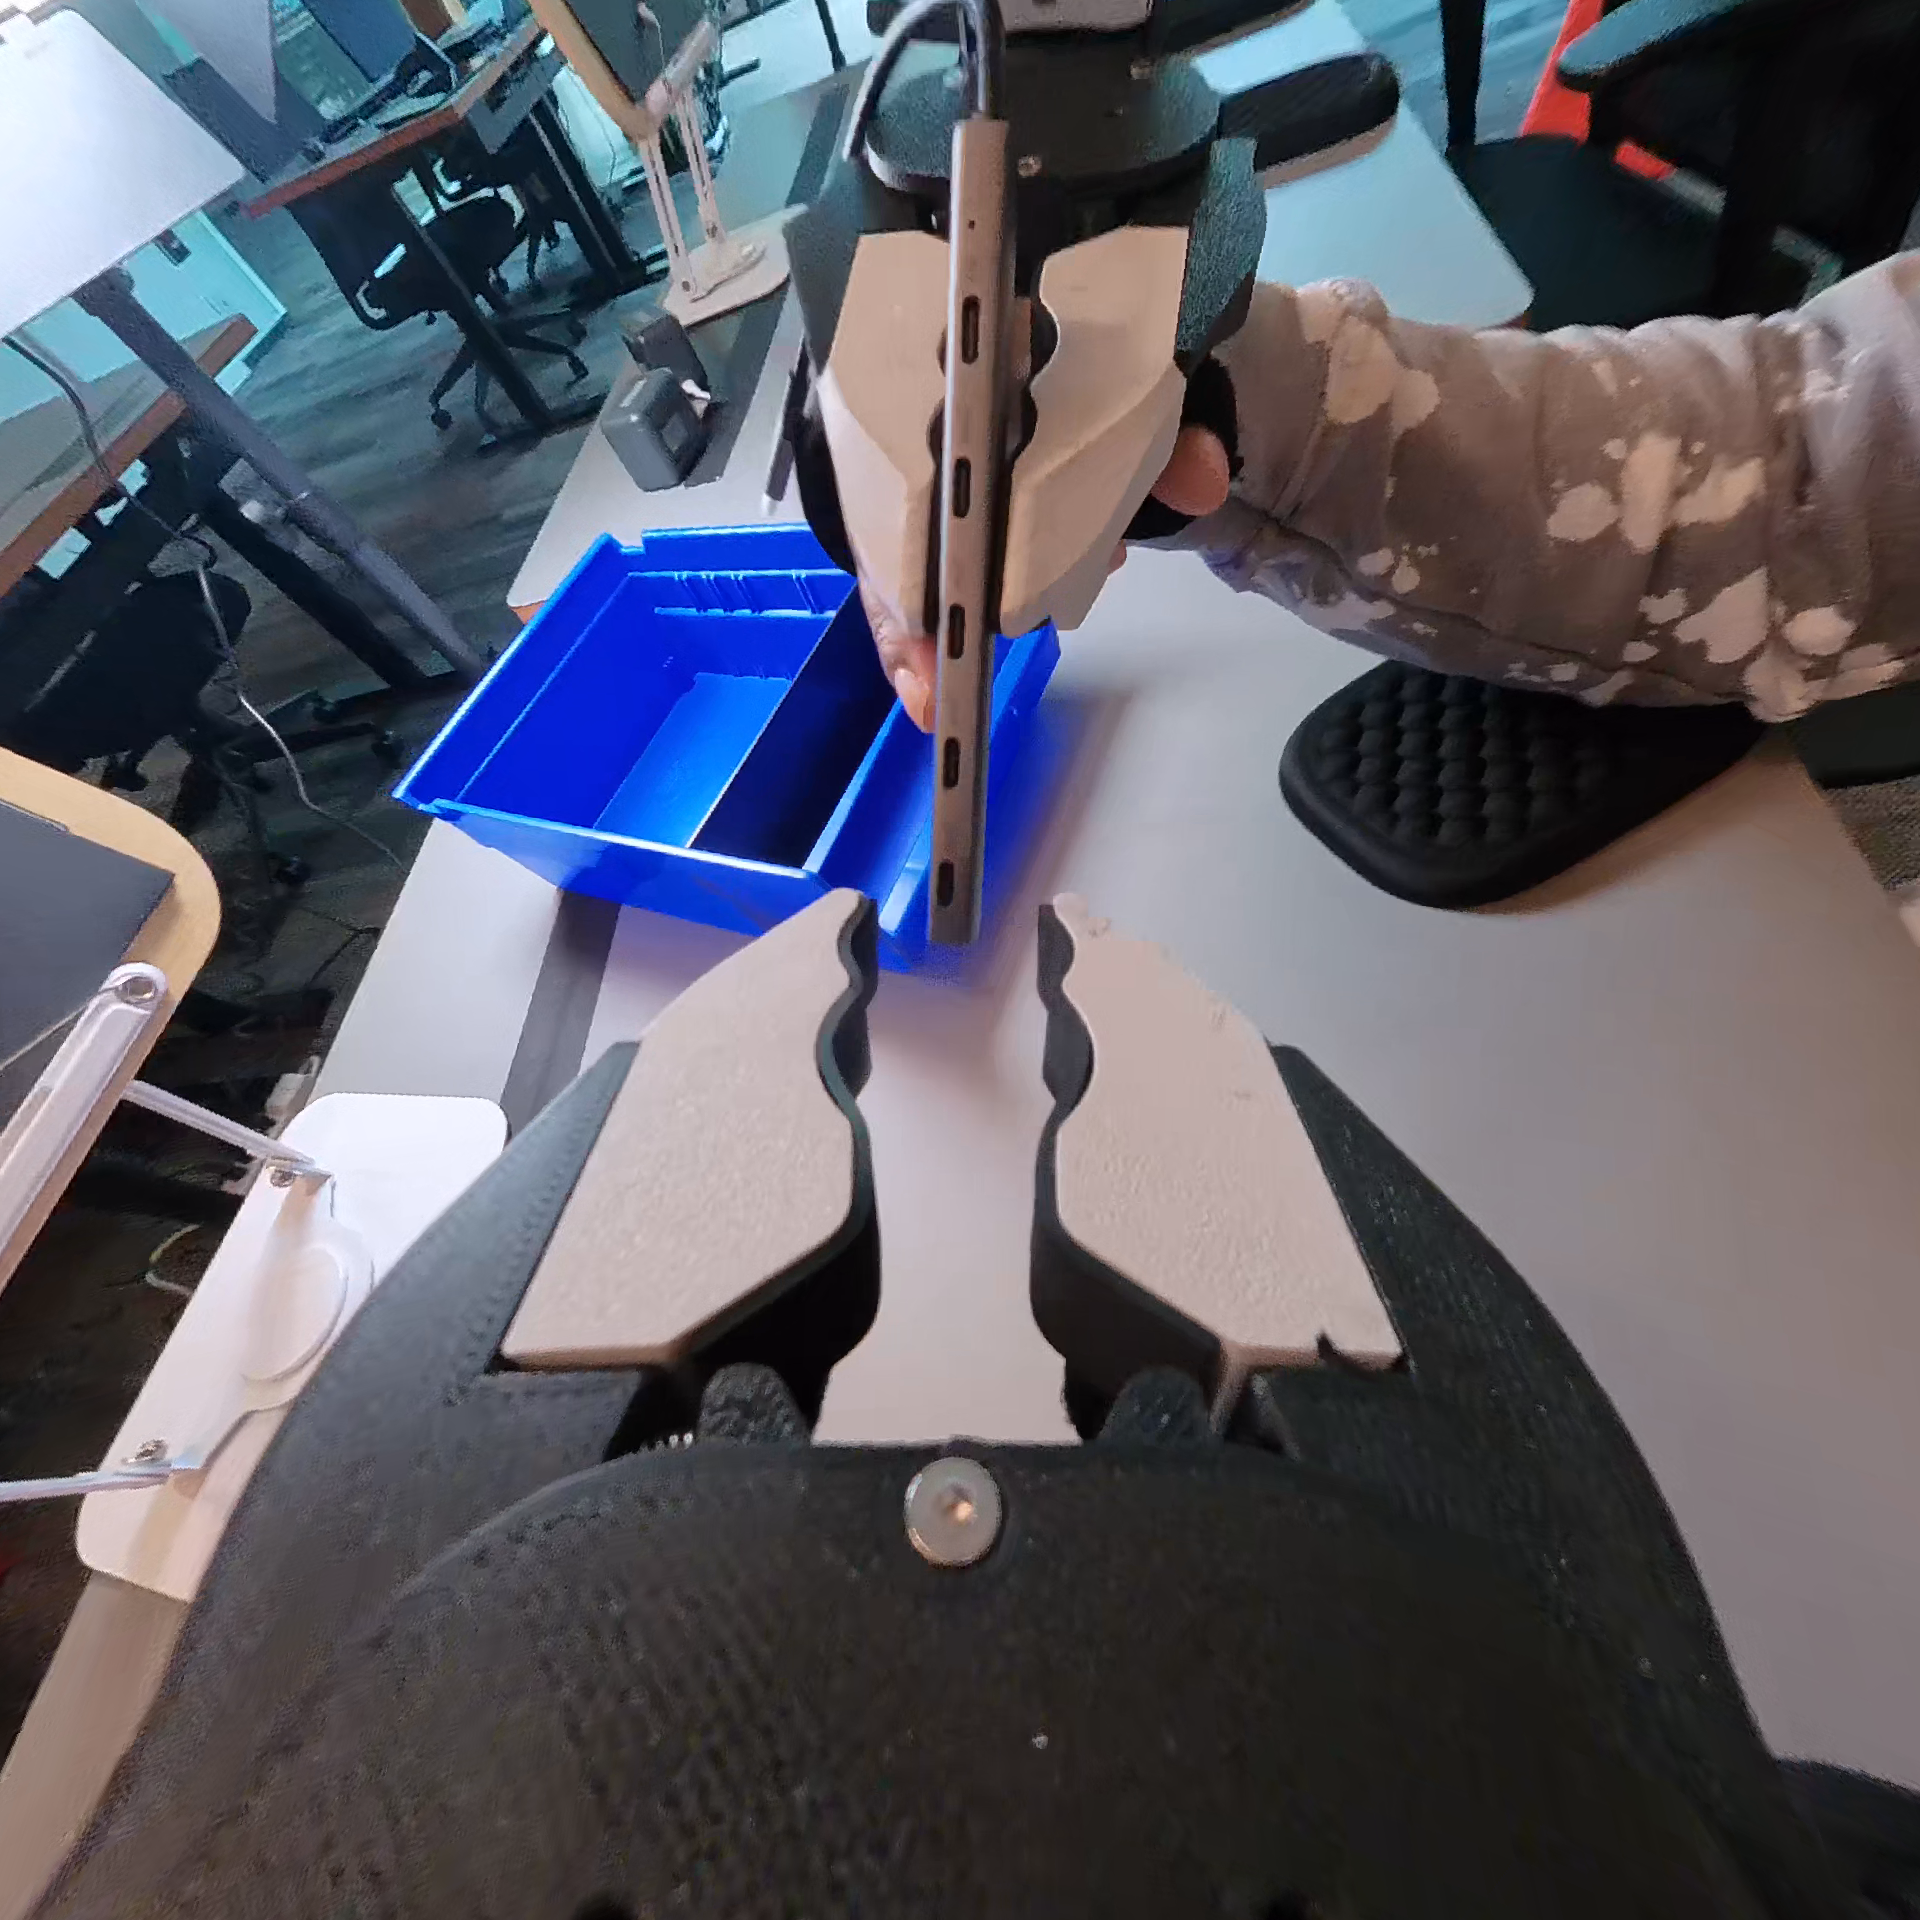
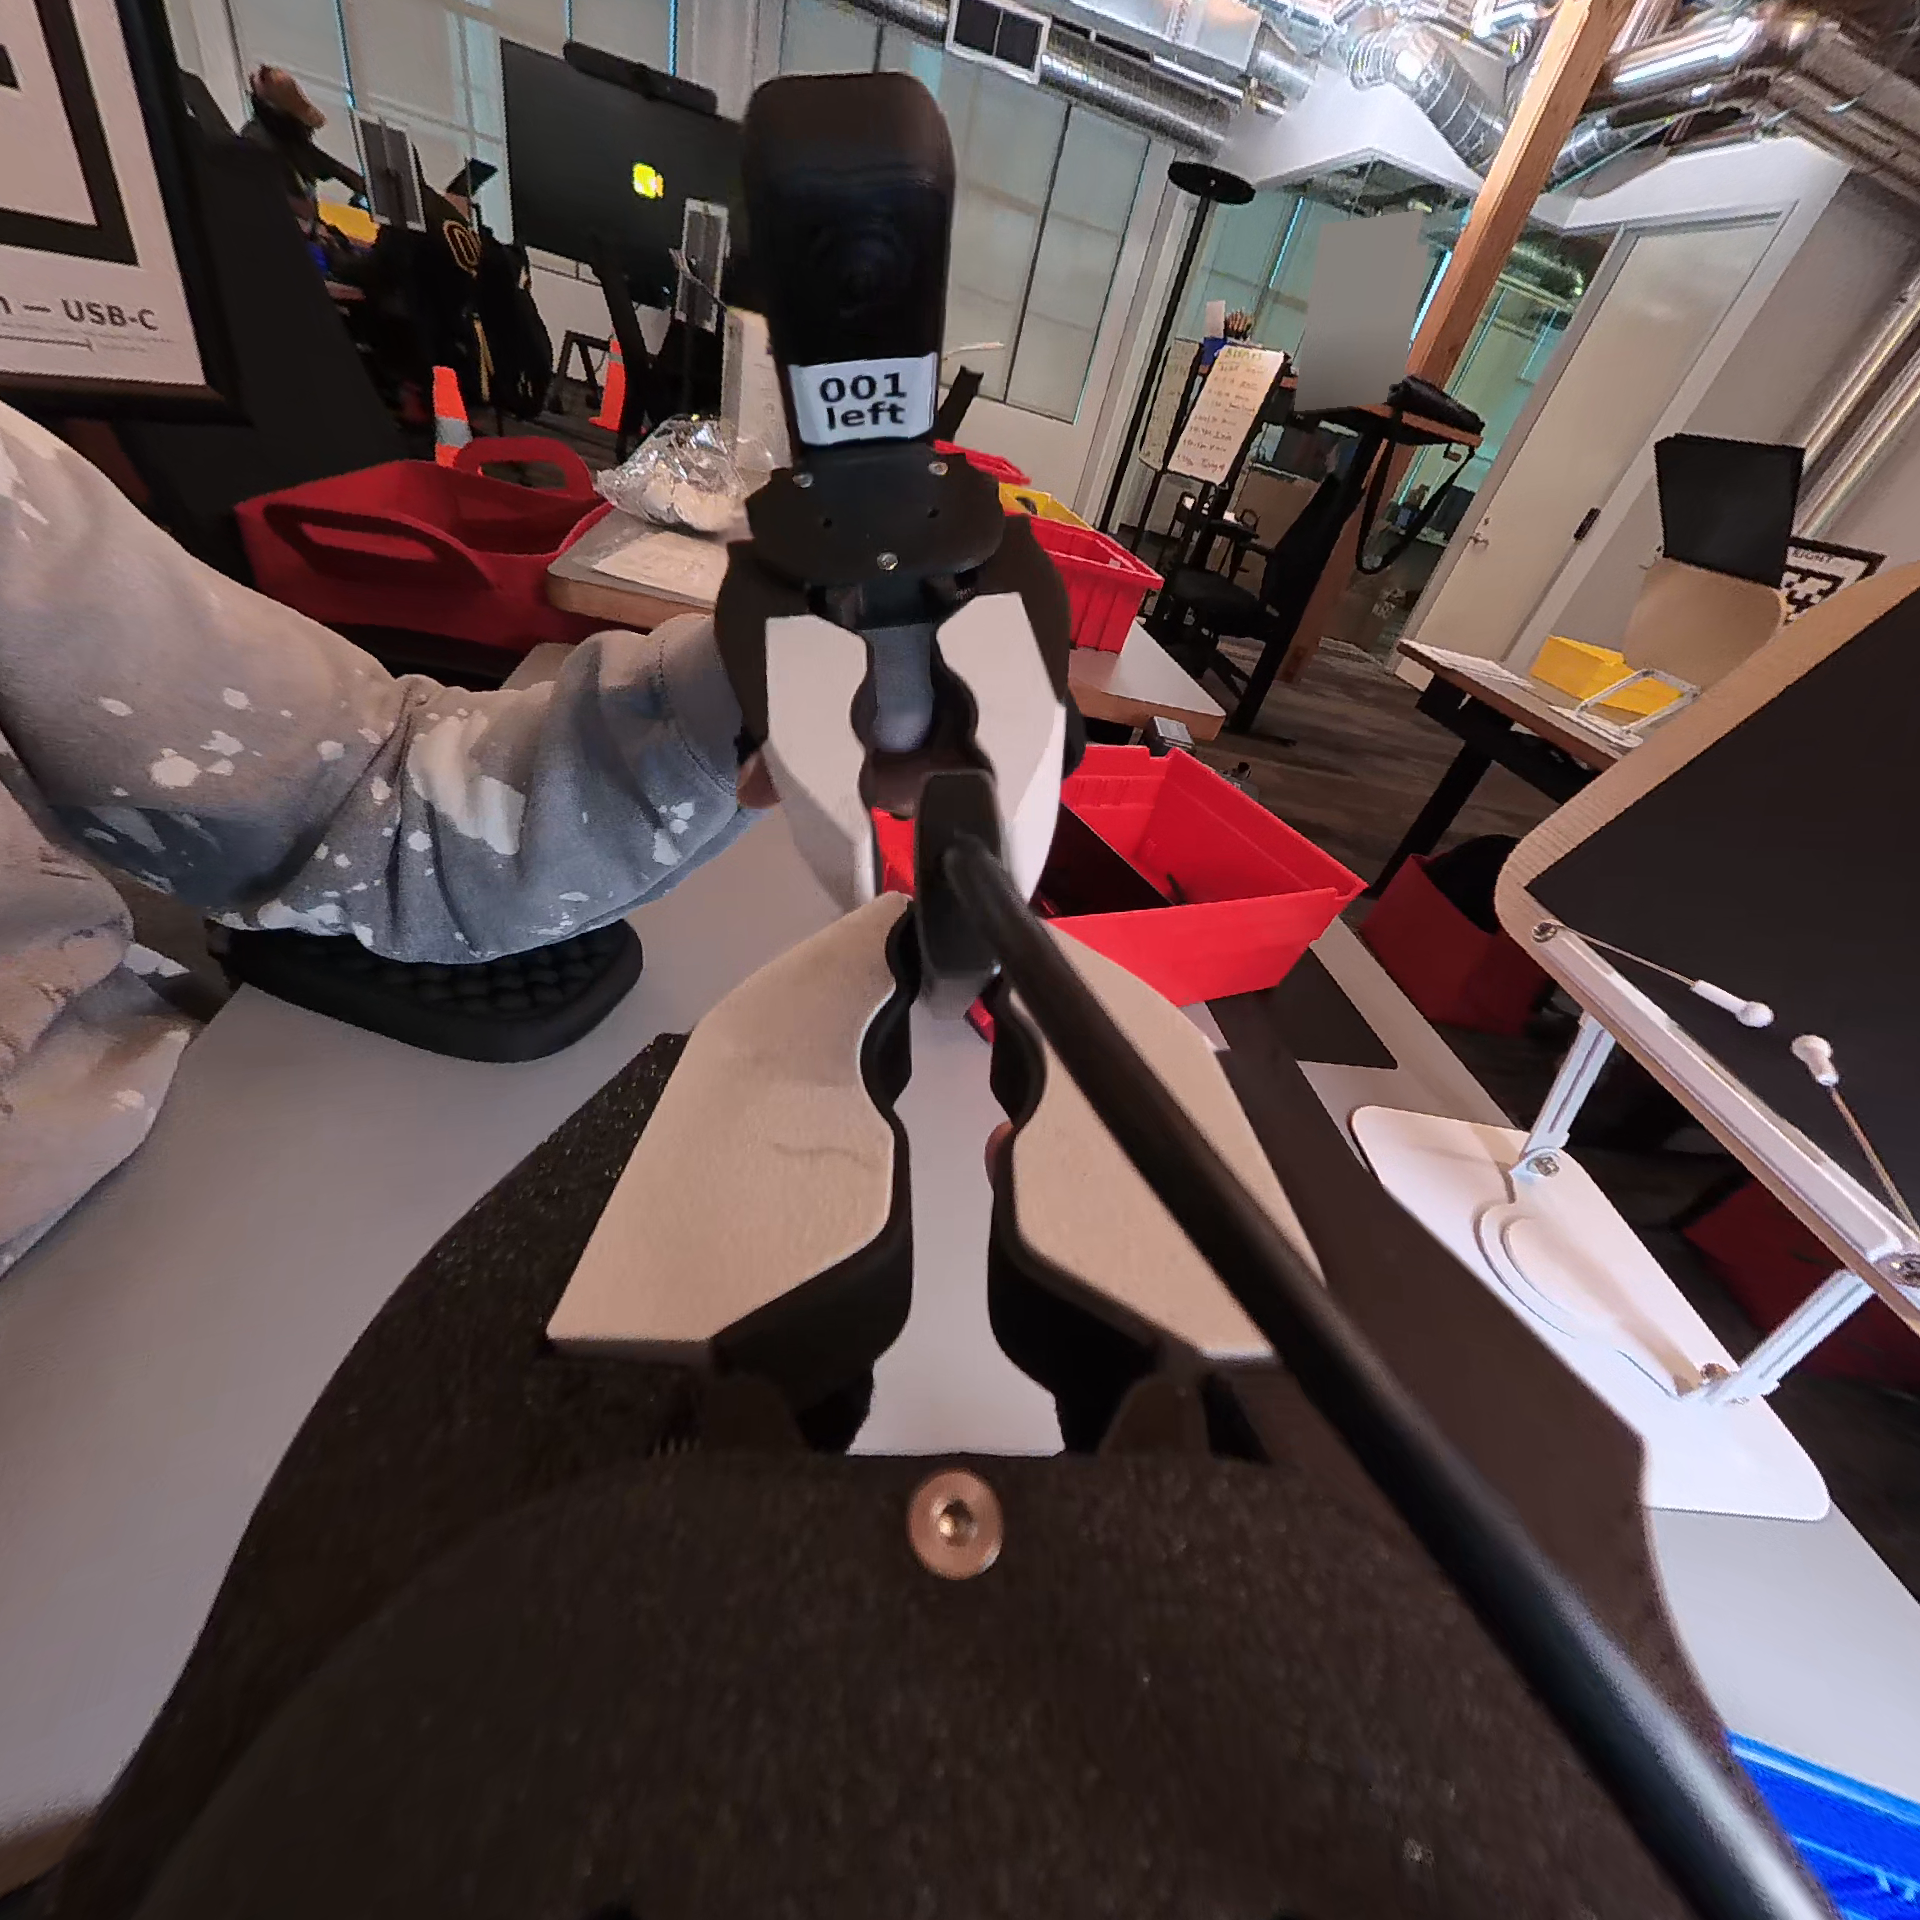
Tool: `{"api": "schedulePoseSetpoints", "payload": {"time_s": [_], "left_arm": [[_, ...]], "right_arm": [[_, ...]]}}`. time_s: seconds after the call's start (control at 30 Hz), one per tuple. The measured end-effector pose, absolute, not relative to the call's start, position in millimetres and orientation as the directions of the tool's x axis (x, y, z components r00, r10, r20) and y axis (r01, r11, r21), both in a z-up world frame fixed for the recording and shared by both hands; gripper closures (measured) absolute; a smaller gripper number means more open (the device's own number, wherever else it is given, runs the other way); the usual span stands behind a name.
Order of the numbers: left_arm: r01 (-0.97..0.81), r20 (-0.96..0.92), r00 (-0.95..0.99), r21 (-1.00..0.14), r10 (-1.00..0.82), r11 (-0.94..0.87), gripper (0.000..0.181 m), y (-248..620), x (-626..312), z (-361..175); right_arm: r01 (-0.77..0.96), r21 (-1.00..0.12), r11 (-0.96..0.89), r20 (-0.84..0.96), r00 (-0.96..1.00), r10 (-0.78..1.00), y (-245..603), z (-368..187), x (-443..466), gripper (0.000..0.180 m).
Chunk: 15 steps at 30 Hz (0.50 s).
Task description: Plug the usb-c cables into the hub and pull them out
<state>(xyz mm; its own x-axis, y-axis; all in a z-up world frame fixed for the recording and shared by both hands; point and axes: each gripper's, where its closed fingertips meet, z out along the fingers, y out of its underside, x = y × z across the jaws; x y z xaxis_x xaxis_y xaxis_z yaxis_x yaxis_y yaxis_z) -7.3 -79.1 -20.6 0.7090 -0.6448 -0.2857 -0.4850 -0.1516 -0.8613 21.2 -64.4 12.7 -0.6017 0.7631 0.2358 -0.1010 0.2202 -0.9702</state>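
Where the hub [image 1: 971,582] is: up off the table [image 1: 1351,1091], held on edge between the two grippers, in front of the blue bin's right-hand end in the left wrist view.
Hub, close up: slim and grey, and there's a row of slot ports running down the narrow edge that faces the left camera. I can't tell whether anything is plugged into them from the other side.
Right gripper [image 1: 977,623]: clamped on the hub, one white finger on each flat face, and it's a firm pinch about midway along the body.
Left gripper [image 1: 954,925]: fingers spread and nothing between them. The tips sit just short of the hub's lower end, and whether they touch it is hard to say.
Black cable [image 2: 1247,1247]: leaves the hub's end nearest the right camera and runs back past the right finger towards the lower right of that view.
Blue bin [image 1: 623,831]: sits against the table's left edge with a divider inside, and I see nothing lying in it.
Sleeve [image 1: 1558,499]: grey with pale splashes, reaching in from the right behind the right gripper.
Black wrist pad [image 1: 1507,790]: lies by the table's right edge, under that sleeve.
Red bins [image 2: 1195,914]: behind the left gripper in the right wrist view.
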Motion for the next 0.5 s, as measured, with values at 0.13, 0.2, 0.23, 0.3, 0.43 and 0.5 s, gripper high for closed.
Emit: {"api": "schedulePoseSetpoints", "payload": {"time_s": [0.13, 0.2, 0.23, 0.3, 0.43, 0.5], "left_arm": [[-0.416, -0.277, 0.803, -0.894, -0.527, -0.164, 0.149, -91.7, -52.6, 5.8], [-0.377, -0.265, 0.875, -0.898, -0.406, -0.226, 0.149, -100.5, -92.4, 12.3], [-0.355, -0.257, 0.906, -0.894, -0.336, -0.274, 0.149, -106.0, -115.0, 11.3], [-0.295, -0.232, 0.952, -0.874, -0.201, -0.386, 0.149, -119.7, -159.7, 1.2], [-0.12, -0.143, 0.99, -0.79, -0.01, -0.601, 0.15, -142.6, -227.4, -44.0], [-0.029, -0.066, 0.998, -0.708, 0.025, -0.705, 0.15, -148.1, -243.5, -79.3]], "right_arm": [[-0.108, -0.971, 0.214, 0.235, -0.604, 0.761, -63.4, 16.3, 25.4, 0.17], [-0.112, -0.971, 0.209, 0.234, -0.605, 0.761, -63.0, 17.6, 26.6, 0.17], [-0.113, -0.972, 0.204, 0.23, -0.606, 0.761, -62.8, 17.9, 26.6, 0.17], [-0.106, -0.974, 0.199, 0.222, -0.605, 0.764, -61.9, 16.5, 25.1, 0.17], [-0.088, -0.975, 0.202, 0.213, -0.61, 0.764, -62.8, 10.3, 20.7, 0.17], [-0.079, -0.975, 0.207, 0.211, -0.608, 0.765, -63.2, 7.6, 18.2, 0.17]]}}
